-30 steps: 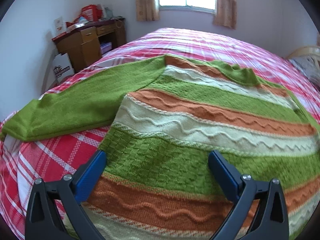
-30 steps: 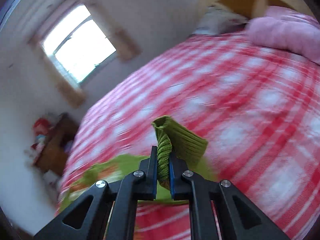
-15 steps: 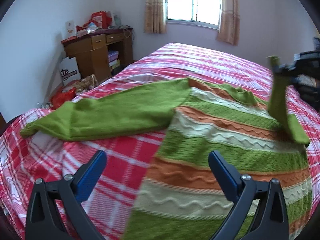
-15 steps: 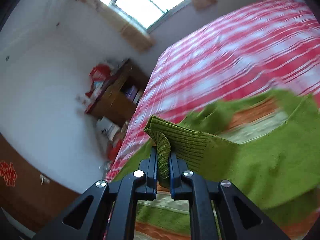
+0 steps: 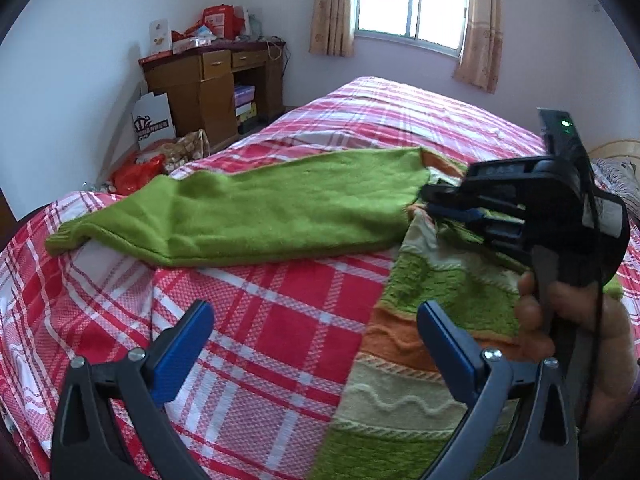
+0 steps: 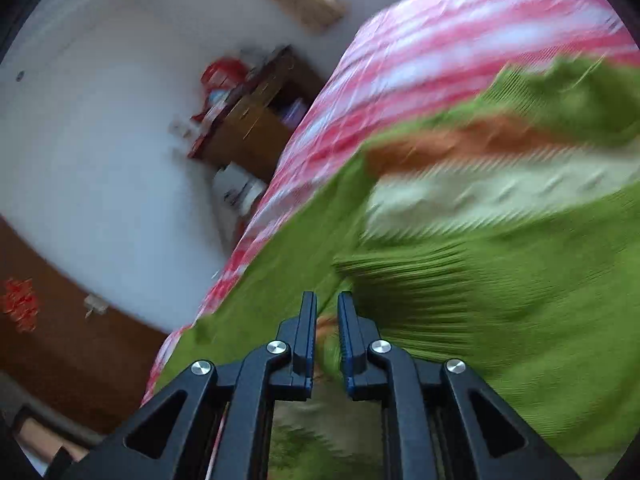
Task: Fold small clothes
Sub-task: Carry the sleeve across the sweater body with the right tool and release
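Observation:
A green, orange and cream striped knit sweater (image 5: pixel 424 364) lies on the red plaid bed (image 5: pixel 256 320). Its left sleeve (image 5: pixel 256 212) stretches out flat to the left. My left gripper (image 5: pixel 314 344) is open and empty, low over the bed beside the sweater's left edge. My right gripper (image 5: pixel 460 212) is over the sweater's chest near the left armpit. In the right wrist view the right gripper (image 6: pixel 326 320) has its jaws slightly parted with nothing between them, and the right sleeve's ribbed cuff (image 6: pixel 404 280) lies just past its tips on the sweater body (image 6: pixel 500 196).
A wooden desk (image 5: pixel 212 84) with clutter stands against the far left wall, with bags and a white box (image 5: pixel 154 124) on the floor beside the bed. A window (image 5: pixel 412 0) with curtains is at the back. A wicker headboard (image 5: pixel 616 152) is at the right.
The right gripper carried the right sleeve cuff across over the sweater body and let it go, its jaws now slightly parted. The left gripper drew back and left, off the sweater.

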Demonstrator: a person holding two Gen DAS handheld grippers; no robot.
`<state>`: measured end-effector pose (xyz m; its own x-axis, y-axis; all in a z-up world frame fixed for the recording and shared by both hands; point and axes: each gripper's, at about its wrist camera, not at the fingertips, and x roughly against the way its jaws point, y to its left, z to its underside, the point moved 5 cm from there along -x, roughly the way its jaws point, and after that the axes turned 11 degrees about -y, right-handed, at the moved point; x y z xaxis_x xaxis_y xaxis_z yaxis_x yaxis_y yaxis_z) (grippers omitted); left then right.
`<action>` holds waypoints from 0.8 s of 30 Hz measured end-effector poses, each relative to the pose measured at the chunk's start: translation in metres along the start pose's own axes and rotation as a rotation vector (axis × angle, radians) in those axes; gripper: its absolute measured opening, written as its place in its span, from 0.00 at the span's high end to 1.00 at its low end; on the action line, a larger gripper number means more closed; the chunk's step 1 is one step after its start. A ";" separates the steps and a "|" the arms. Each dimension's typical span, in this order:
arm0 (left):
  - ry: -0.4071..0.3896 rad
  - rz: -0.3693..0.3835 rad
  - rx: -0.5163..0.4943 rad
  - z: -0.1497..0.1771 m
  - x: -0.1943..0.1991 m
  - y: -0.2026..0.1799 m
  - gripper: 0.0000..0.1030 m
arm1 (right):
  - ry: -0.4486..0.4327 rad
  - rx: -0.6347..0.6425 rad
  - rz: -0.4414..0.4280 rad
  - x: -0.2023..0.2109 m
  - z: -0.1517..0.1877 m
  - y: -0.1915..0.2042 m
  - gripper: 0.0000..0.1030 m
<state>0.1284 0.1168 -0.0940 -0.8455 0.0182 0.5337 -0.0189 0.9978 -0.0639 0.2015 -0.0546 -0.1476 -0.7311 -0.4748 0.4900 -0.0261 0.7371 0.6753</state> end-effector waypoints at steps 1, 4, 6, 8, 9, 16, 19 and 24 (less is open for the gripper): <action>0.002 -0.001 -0.002 0.000 -0.001 0.000 0.00 | 0.055 0.002 -0.015 -0.007 0.007 0.003 0.81; -0.003 -0.006 -0.012 0.001 0.000 0.000 0.00 | 0.068 0.054 -0.045 0.005 0.008 0.015 0.81; -0.007 -0.010 -0.020 0.001 -0.001 -0.001 0.00 | 0.021 0.039 -0.060 0.029 -0.001 0.013 0.81; 0.000 -0.008 -0.032 0.001 -0.003 -0.005 0.00 | -0.042 0.030 -0.051 0.060 -0.011 0.003 0.81; -0.001 -0.003 -0.036 0.001 -0.002 -0.008 0.00 | -0.070 0.056 0.006 0.077 -0.016 -0.006 0.81; -0.034 0.030 -0.097 -0.009 -0.001 -0.045 0.00 | -0.247 0.246 0.476 0.203 -0.041 -0.093 0.81; -0.056 0.027 -0.132 -0.019 -0.008 -0.069 0.00 | -0.251 0.235 0.578 0.231 -0.044 -0.133 0.81; -0.013 -0.006 -0.173 -0.028 -0.029 -0.101 0.00 | -0.235 0.194 0.543 0.253 -0.032 -0.175 0.81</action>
<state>0.1696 0.0175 -0.0799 -0.8527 0.0122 0.5222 0.0667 0.9941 0.0857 0.0427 -0.3188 -0.1239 -0.8047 0.0943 0.5861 0.2842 0.9280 0.2409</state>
